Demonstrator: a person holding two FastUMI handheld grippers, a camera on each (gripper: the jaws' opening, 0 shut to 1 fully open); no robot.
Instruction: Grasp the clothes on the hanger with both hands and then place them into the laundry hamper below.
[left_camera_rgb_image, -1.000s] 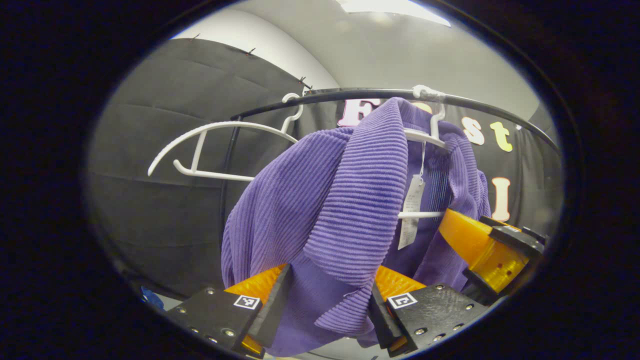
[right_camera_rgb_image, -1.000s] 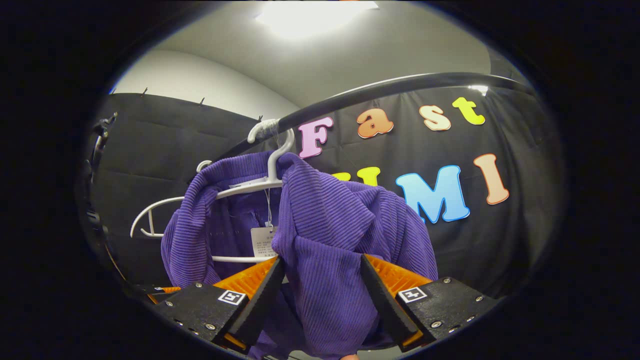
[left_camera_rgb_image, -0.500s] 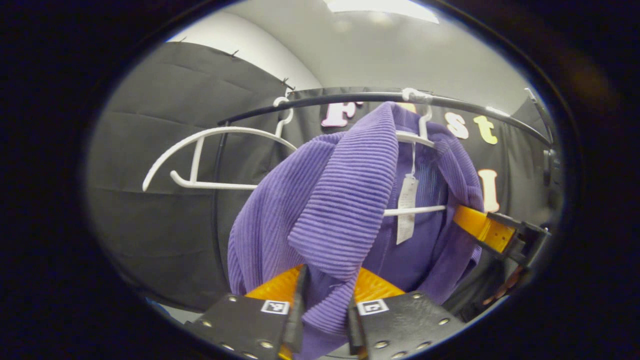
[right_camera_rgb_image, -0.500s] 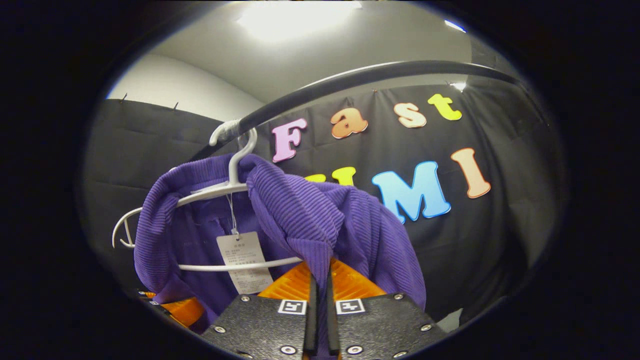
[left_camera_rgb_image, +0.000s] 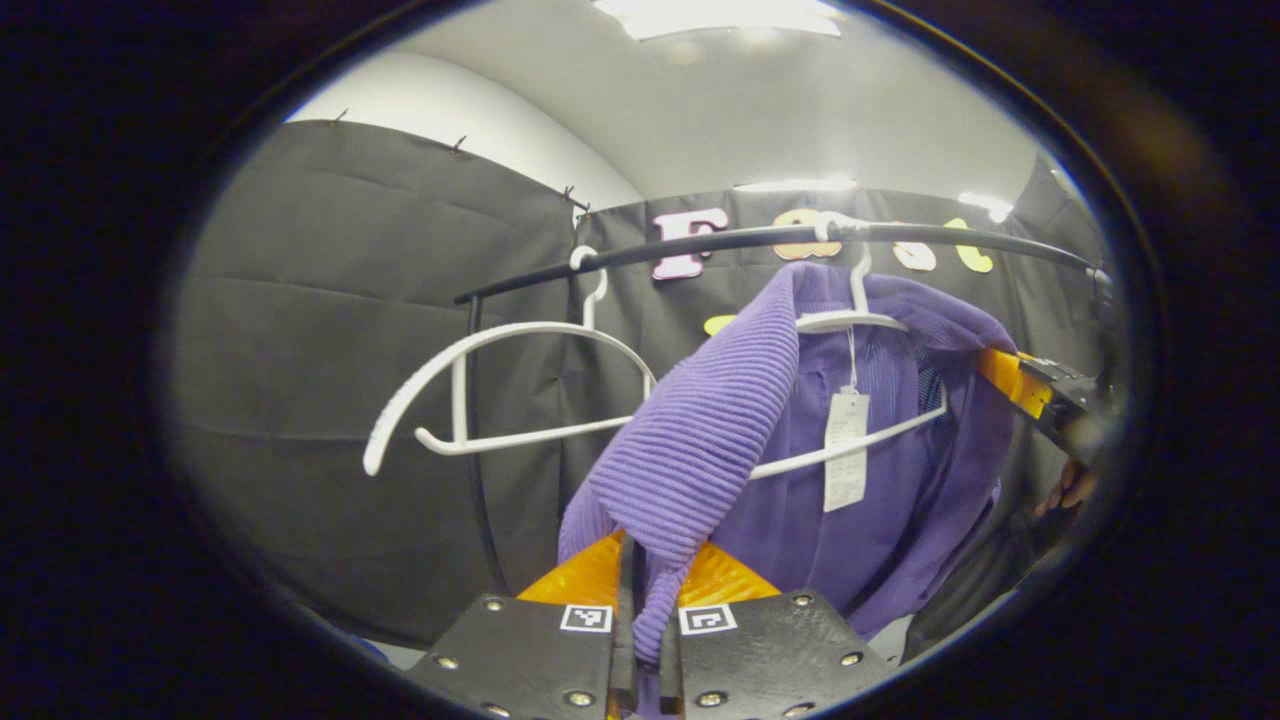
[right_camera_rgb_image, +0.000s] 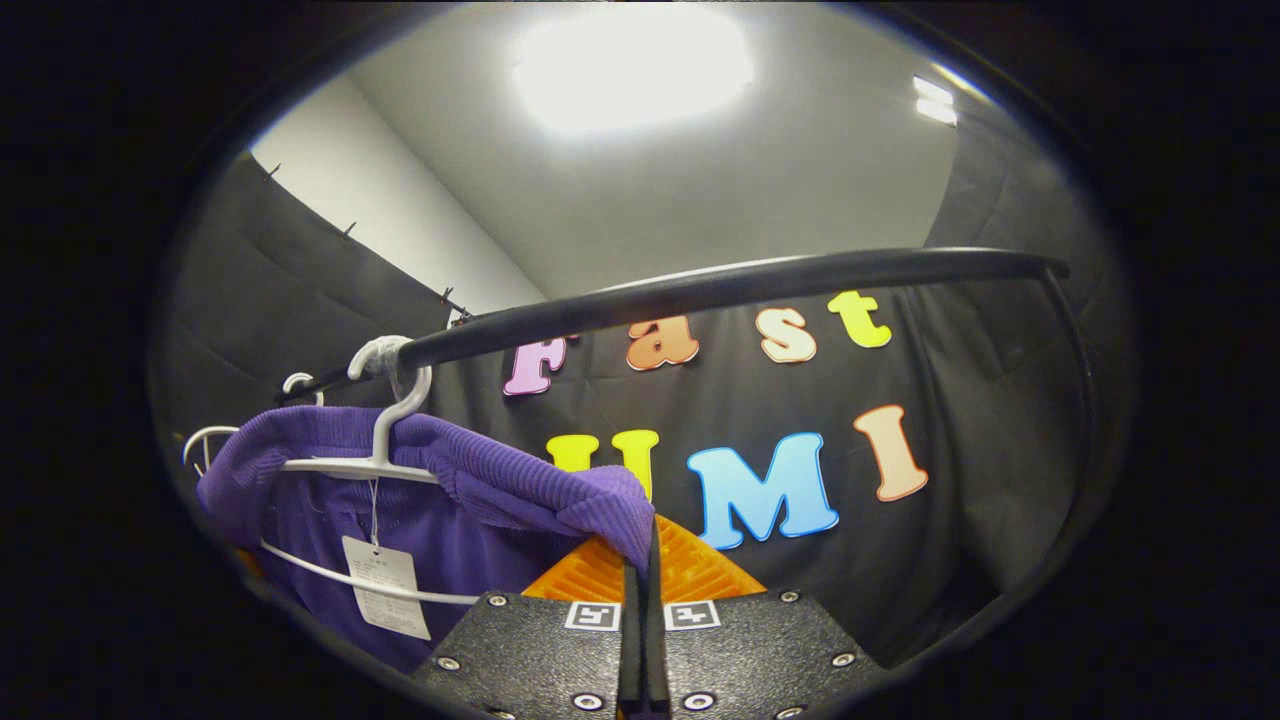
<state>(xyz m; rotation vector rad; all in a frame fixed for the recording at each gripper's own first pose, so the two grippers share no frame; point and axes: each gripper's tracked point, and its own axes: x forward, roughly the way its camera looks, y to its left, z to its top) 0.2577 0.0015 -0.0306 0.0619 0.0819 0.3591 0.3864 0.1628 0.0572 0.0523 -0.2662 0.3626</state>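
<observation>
Since a second ago both hand-held grippers have closed from wide open onto the purple garment (left_camera_rgb_image: 700, 440) and drawn its two sides outward, so it now stretches across its white hanger (left_camera_rgb_image: 850, 315) rather than hanging in loose folds.

Overhead, the black rail (right_camera_rgb_image: 720, 290) spans the booth; ceiling lies open above it, and in the right gripper view black cloth wall lies open below it to the right of the garment. The garment hangs from its hanger on that rail, its lower hem cut off at the bottom of both views. A second, bare white hanger (left_camera_rgb_image: 500, 380) hangs from the same rail, apart from the garment in the left gripper view. A paper tag (left_camera_rgb_image: 845, 450) dangles inside the garment; its print is too small to read.

The left hand-held gripper (left_camera_rgb_image: 645, 640) is clenched on a ribbed fold of the garment, cloth pinched between both fingers. The right hand-held gripper (right_camera_rgb_image: 643, 640) is clenched on the garment's opposite edge, jaws almost touching. It shows again at the far right of the left gripper view, with fingertips of the person's hand (left_camera_rgb_image: 1070, 490) below, partly cut off.
</observation>
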